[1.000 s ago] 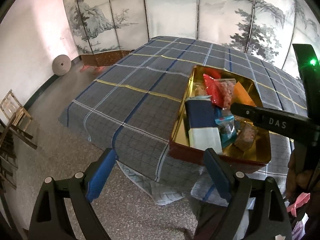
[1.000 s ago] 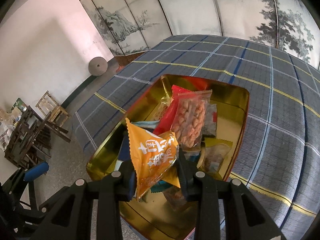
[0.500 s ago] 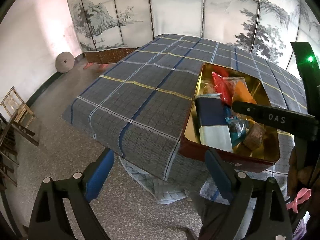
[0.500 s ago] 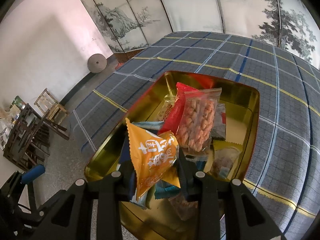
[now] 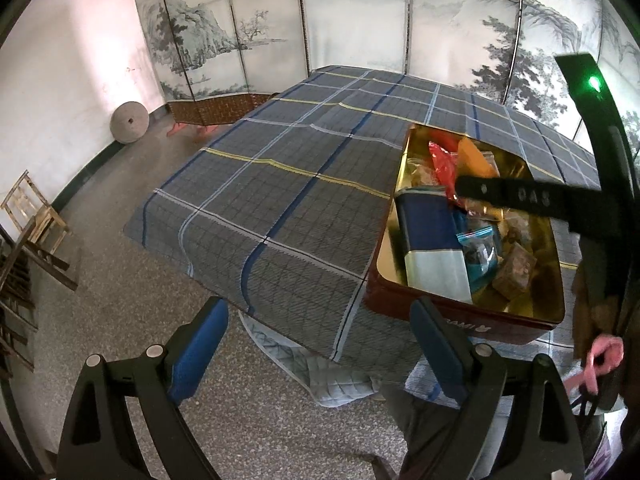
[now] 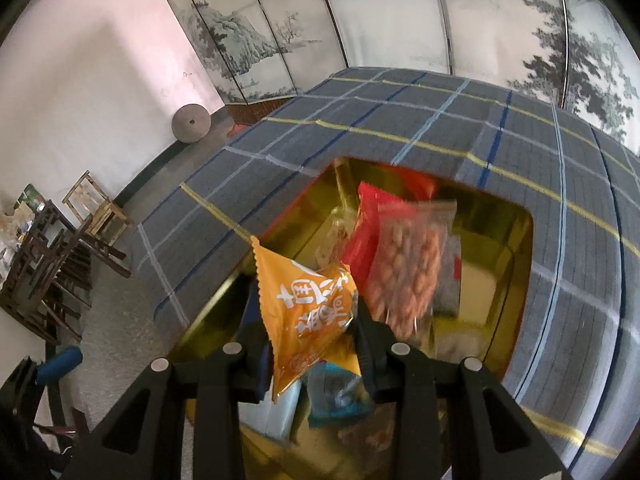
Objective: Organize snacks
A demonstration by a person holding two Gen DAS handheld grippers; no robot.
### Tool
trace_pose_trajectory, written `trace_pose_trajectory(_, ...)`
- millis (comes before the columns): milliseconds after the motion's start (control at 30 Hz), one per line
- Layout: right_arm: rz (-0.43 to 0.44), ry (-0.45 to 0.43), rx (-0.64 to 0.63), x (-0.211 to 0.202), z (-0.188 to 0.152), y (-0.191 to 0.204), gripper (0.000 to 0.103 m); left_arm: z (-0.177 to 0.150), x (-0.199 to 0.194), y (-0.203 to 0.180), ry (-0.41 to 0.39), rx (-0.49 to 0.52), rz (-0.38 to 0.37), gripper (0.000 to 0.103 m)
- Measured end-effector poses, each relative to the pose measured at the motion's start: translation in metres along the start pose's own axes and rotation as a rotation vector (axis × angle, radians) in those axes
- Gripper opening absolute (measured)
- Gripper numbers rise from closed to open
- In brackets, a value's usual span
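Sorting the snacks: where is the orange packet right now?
In the right wrist view, the orange packet is pinched in the right gripper, above the gold tin.

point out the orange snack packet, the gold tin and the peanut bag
orange snack packet (image 6: 308, 312), right wrist view, printed front
gold tin (image 5: 460, 316), left wrist view, red outer wall
peanut bag (image 6: 408, 264), right wrist view, clear middle

A plaid cloth (image 5: 280, 184) covers the table before a painted folding screen (image 5: 360, 20); a round stone disc (image 5: 129, 122) leans against the wall near wooden chairs (image 6: 96, 208).
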State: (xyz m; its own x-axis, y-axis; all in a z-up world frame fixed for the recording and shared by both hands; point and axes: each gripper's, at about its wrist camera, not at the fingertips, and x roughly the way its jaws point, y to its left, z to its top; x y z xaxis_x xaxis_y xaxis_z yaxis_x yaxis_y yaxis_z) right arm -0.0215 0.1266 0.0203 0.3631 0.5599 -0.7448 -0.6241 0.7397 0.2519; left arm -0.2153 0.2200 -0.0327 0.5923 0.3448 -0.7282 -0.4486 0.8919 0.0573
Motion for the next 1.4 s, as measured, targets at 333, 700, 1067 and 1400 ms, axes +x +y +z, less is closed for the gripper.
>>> trace_pose_trajectory(333,-0.067,-0.011,-0.063,0.022,0.034,0.006,0.038,-0.001,0.005,0.003,0.007,0.001,0.001,0.091)
trace_pose_trajectory(700,-0.078,-0.018,-0.042,0.023,0.035,0.008,0.057,-0.001,0.004,0.004,0.008,-0.005,0.006,0.091)
trace_pose_trajectory(1067,-0.035,-0.017,-0.039,0.007,0.021,0.011,0.057,0.004,-0.004,-0.003,-0.002,0.006,0.017,0.091)
trace_pose_trajectory(1400,-0.006,-0.123,-0.048,-0.056,-0.019,0.011,0.057,0.006,-0.014,-0.006,-0.055,0.001,0.019,0.091)
